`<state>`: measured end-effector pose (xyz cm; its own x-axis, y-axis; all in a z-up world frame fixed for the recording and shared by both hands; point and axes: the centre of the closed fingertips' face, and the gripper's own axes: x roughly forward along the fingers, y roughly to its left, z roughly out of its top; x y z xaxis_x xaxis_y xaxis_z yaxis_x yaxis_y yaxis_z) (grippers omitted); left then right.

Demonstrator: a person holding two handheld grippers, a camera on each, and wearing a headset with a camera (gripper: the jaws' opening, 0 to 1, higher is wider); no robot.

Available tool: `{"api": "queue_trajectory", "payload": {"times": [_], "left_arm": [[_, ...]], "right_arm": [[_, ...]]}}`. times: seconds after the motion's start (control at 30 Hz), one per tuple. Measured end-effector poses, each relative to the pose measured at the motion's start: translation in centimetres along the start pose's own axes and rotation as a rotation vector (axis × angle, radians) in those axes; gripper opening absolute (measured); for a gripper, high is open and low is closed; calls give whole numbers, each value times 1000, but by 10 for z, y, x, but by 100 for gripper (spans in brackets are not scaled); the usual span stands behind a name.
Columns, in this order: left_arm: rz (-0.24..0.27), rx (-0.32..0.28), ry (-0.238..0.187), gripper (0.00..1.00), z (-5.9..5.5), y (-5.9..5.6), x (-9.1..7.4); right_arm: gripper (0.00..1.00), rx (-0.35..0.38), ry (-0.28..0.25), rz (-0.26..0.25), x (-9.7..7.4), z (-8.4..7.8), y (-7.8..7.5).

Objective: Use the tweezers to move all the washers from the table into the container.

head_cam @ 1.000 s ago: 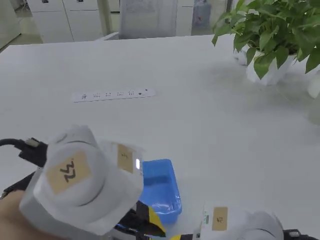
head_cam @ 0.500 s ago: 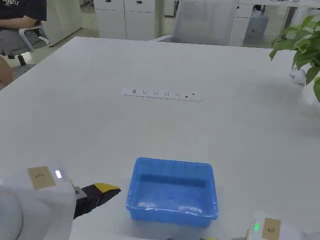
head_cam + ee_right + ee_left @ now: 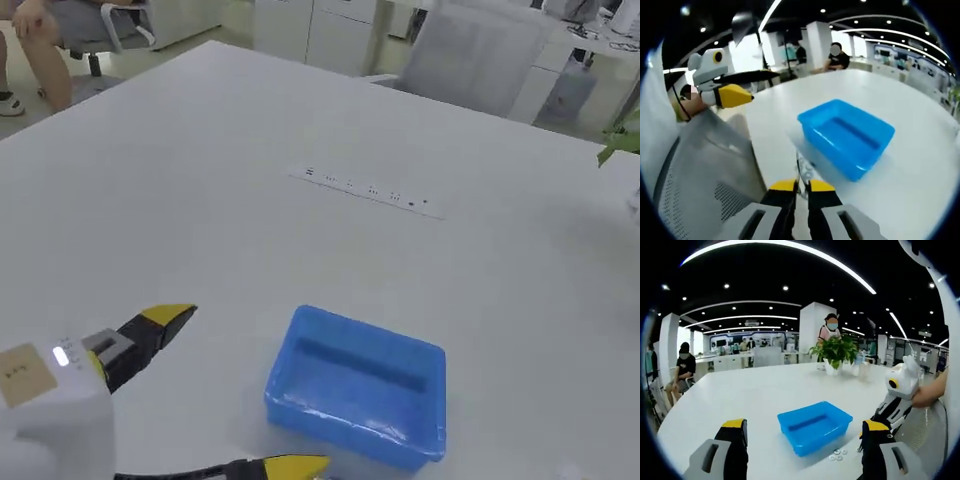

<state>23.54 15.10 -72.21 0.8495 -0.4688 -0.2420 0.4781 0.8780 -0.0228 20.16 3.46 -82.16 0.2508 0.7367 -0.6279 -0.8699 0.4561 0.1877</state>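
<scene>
A blue rectangular container (image 3: 355, 385) stands on the white table (image 3: 200, 200), and I see nothing inside it. Several small washers (image 3: 837, 455) lie on the table just in front of the container (image 3: 815, 425). My left gripper (image 3: 228, 392) is open at the container's left side, its yellow-tipped jaws spread wide (image 3: 802, 427). My right gripper (image 3: 802, 186) is shut on thin metal tweezers (image 3: 800, 172), which point toward the container (image 3: 847, 132). A hand holds the right gripper (image 3: 887, 410) low beside the washers.
A white power strip (image 3: 365, 188) lies flat in the middle of the table. A potted plant (image 3: 835, 352) stands at the far side. A grey mesh chair (image 3: 705, 165) is close to the table edge. People sit and stand in the room behind.
The head camera has swung left and tilted, so the container now sits lower centre. The left gripper has dropped from the middle of the view to the lower left, jaws spread.
</scene>
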Motion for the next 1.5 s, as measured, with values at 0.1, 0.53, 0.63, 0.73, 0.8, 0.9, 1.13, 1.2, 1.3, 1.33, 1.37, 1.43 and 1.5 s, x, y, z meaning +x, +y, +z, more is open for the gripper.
{"api": "queue_trajectory", "payload": {"times": [0.1, 0.53, 0.63, 0.73, 0.8, 0.9, 1.13, 1.2, 1.3, 1.33, 1.37, 1.43, 1.5], "left_arm": [[1, -9, 13, 93, -2, 0, 0], [24, -84, -7, 87, -6, 19, -5], [17, -82, -1, 85, -7, 18, -4], [15, -70, 10, 85, -10, 17, -3], [13, -69, 11, 85, -10, 17, -4], [12, -73, 14, 85, -11, 17, -4], [3, -60, 40, 84, -16, 14, -3], [0, -52, 46, 83, -17, 14, -3], [1, -48, 49, 83, -17, 13, -3], [0, -49, 49, 83, -18, 13, -2], [0, -50, 49, 83, -18, 13, -2], [0, -52, 53, 83, -19, 13, -2], [2, -48, 61, 82, -20, 13, -2]], "right_arm": [[4, 28, -7, 15, 1, 1, 2], [4, 30, -73, -24, -20, 40, -9], [4, 20, -96, -39, -25, 51, -15], [4, 7, -118, -69, -31, 62, -25], [4, 7, -127, -80, -32, 68, -29], [4, 1, -133, -100, -32, 74, -38], [4, 8, -138, -152, -25, 83, -66], [4, 15, -136, -166, -21, 84, -73], [4, 22, -119, -180, -14, 81, -82], [4, 27, -102, -182, -11, 77, -85], [4, 34, -88, -183, -9, 75, -87], [4, 53, -74, -187, -5, 72, -92], [4, 69, -57, -189, -2, 69, -96]]}}
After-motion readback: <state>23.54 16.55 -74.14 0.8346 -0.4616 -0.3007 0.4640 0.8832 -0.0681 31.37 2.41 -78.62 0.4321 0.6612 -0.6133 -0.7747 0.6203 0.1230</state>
